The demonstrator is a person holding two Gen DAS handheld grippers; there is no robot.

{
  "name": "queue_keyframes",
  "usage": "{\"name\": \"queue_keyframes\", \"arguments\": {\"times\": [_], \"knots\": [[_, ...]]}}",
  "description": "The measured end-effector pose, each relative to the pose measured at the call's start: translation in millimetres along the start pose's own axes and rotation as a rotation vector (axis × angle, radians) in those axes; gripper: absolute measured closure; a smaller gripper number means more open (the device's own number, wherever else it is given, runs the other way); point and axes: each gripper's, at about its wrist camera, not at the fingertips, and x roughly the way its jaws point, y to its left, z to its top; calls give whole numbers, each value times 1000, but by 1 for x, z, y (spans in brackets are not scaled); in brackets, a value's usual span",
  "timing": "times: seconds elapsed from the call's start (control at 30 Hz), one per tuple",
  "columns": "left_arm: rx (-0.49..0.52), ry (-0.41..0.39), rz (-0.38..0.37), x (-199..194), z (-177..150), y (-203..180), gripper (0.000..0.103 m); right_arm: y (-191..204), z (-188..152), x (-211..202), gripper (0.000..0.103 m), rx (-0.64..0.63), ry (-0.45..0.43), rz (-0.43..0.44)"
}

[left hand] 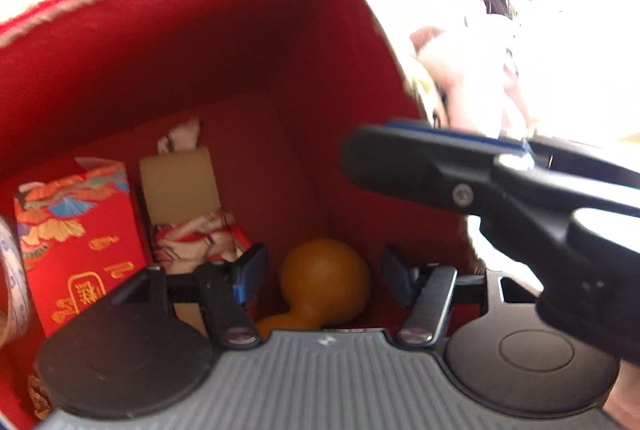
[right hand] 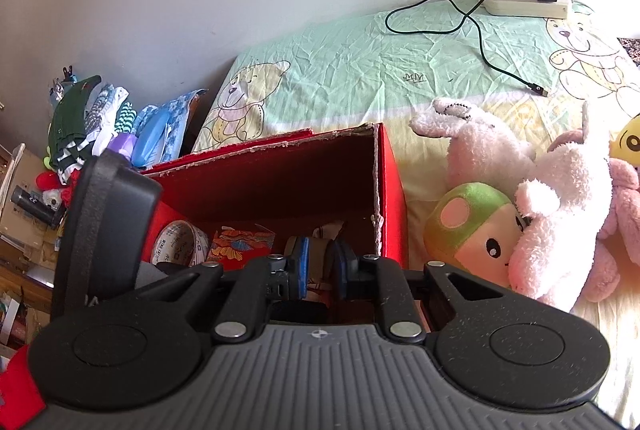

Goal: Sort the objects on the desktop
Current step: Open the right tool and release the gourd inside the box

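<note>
Gourd (left hand: 324,278) lies between spread left claw (left hand: 324,276) inside red box (left hand: 240,50); lift straight clear. Right claw (right hand: 320,266): nearly closed, contents unclear.

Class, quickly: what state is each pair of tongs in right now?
Left tongs: open, over the orange gourd, not gripping.
Right tongs: open, empty.
</note>
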Motion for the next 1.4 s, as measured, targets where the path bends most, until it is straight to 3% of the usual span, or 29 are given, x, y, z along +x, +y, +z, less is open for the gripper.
{"name": "queue_keyframes", "arguments": {"times": [0.1,0.27,0.43,0.67,0.93,1.1,1.4], "knots": [[-36,-71,-30,-16,-1,8,38,-3,1,-3,86,20,-20,1],[-11,-100,38,-29,-8,17,38,-4,3,-7,86,27,-39,-5],[60,-111,192,-34,-21,14,38,9,-1,1,86,-33,3,-37],[137,-122,324,-43,-30,19,38,25,-8,11,81,-136,59,-99],[154,-97,350,-51,-47,25,46,38,-14,24,81,-222,140,-129],[147,-117,392,-52,-52,19,41,41,-23,33,80,-187,152,-149],[123,-114,434,-48,-55,20,41,50,-32,32,75,-184,97,-209]]}}
